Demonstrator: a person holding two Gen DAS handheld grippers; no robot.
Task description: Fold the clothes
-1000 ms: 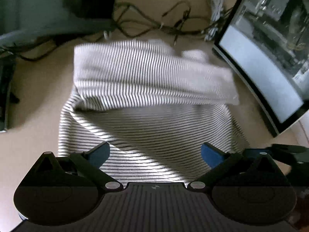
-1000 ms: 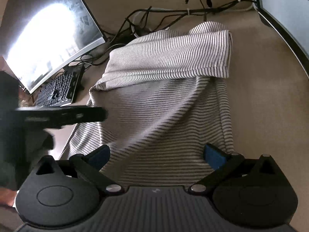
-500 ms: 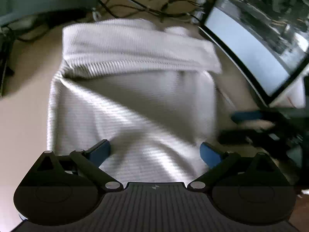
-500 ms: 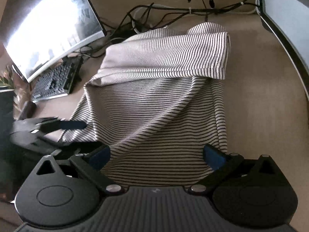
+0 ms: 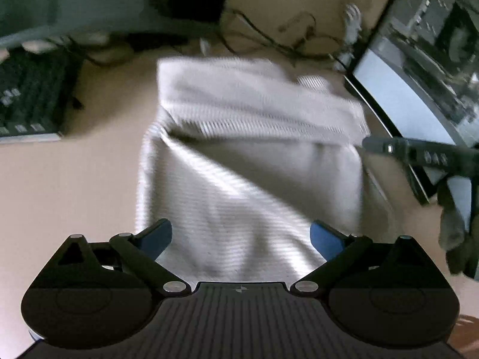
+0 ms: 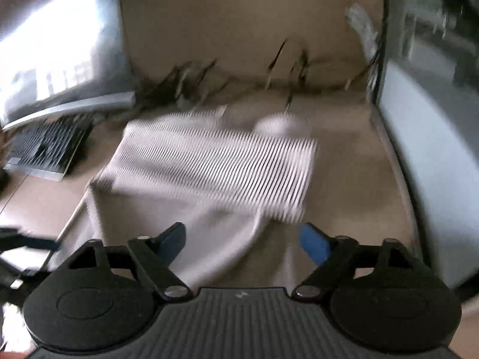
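A white and black striped garment (image 5: 248,155) lies on the tan table, its far part folded back over the rest. It also shows in the right wrist view (image 6: 209,164), blurred. My left gripper (image 5: 241,236) is open and empty, above the near end of the garment. My right gripper (image 6: 242,239) is open and empty, above the garment's near right edge. The right gripper also shows in the left wrist view (image 5: 419,155), off the garment's right side.
A curved monitor (image 5: 419,83) stands at the right and another (image 6: 54,56) at the left. A black keyboard (image 5: 27,101) lies at the left. Tangled cables (image 5: 284,36) run along the back of the table (image 5: 74,179).
Both grippers have pulled back and risen from the garment, staying open. The right gripper has swung right and tilted up; both views are blurred by the motion.
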